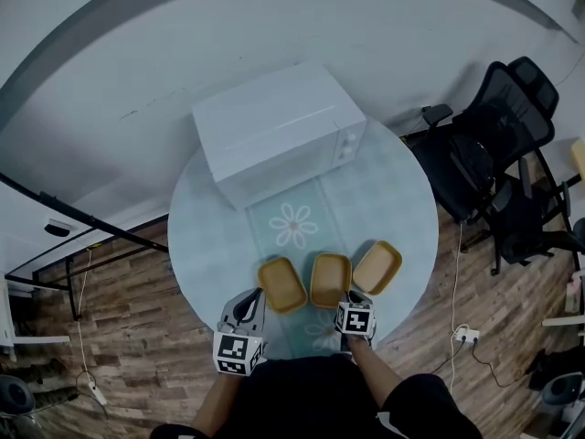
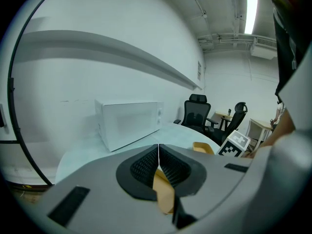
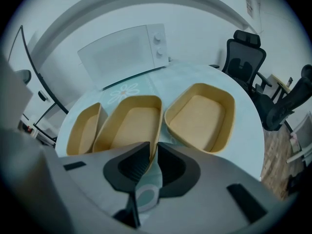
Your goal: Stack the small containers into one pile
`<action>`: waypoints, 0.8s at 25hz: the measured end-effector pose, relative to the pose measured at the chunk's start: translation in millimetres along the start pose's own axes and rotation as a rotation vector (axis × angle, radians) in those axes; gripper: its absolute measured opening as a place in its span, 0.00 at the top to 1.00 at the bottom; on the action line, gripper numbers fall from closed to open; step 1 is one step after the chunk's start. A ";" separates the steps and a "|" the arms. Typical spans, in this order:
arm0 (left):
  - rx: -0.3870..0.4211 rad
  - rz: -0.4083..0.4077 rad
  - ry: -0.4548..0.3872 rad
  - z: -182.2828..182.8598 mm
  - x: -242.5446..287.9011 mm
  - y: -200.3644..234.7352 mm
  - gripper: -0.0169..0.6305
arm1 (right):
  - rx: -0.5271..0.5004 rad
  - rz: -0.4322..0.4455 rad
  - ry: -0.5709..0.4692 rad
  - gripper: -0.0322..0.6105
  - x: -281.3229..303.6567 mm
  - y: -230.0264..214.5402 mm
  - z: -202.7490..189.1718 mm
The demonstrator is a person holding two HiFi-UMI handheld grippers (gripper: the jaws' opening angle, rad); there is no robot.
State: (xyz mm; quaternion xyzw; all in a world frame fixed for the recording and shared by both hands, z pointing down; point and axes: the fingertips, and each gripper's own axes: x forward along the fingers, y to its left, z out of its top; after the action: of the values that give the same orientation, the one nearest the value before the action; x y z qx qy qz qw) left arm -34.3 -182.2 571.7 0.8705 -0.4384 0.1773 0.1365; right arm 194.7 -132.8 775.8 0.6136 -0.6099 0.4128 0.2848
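containers (image 1: 330,279) tan; microwave (image 1: 279,131) white; table (image 1: 402,208) pale mint, seemingly checked; runner (image 1: 294,225) daisy-printed; chairs (image 1: 475,167) black; floor (image 1: 119,300) brown planks

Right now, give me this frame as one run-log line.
left gripper: shut on left container rim | right gripper: shut on middle container rim | right container: untouched on table | pile: none yet

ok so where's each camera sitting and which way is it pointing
Head view: on the person's head, looking steeply down at the round table; forearms, left tool and right tool show at the bottom.
Left gripper view: rides the left tool, facing the microwave; its jaws pinch the left container by the rim.
Right gripper view: rides the right tool, looking down at the tabletop; its jaws pinch the middle container by the rim, right container beside it.
Shared: all three show the microwave.
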 end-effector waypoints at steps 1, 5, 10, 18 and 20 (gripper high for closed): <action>-0.004 0.003 0.001 -1.7 -1.4 1.5 0.95 | 0.003 -0.002 0.000 0.85 0.3 0.3 -0.3; -0.016 0.013 -0.001 -6.6 -6.4 4.0 0.95 | 0.021 0.004 -0.016 0.89 -2.3 2.1 2.4; -0.020 0.023 -0.013 -8.1 -12.2 3.6 0.95 | 0.044 0.015 -0.076 0.89 -15.4 1.0 16.6; -0.032 0.049 -0.031 -7.3 -19.2 11.6 0.95 | 0.039 0.058 -0.191 0.89 -51.3 7.4 62.3; -0.038 0.060 -0.035 -8.2 -22.5 15.9 0.95 | 0.036 0.094 -0.213 0.89 -60.1 18.4 73.5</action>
State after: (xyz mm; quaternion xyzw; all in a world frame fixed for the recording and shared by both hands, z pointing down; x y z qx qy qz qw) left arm -61.2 -172.1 570.8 0.8570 -0.4702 0.1576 0.1400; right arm 193.3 -166.3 685.1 0.6298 -0.6572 0.3690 0.1877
